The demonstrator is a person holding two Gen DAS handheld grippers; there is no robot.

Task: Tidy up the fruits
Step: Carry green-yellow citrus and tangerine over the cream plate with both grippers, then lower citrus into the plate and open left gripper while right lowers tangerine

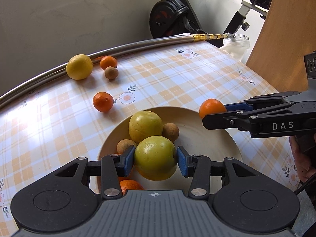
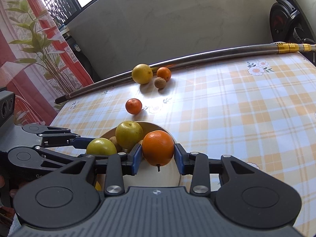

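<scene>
Left wrist: tool around green fruit.

An orange sits half hidden behind the left tongs; the exercise bike is cut off by the frame edge.

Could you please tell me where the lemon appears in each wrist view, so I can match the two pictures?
Left wrist: lemon at upper left, against the metal pole.
Right wrist: lemon at upper centre, against the same pole.
Shared landmark: the small orange just right of it.
</scene>
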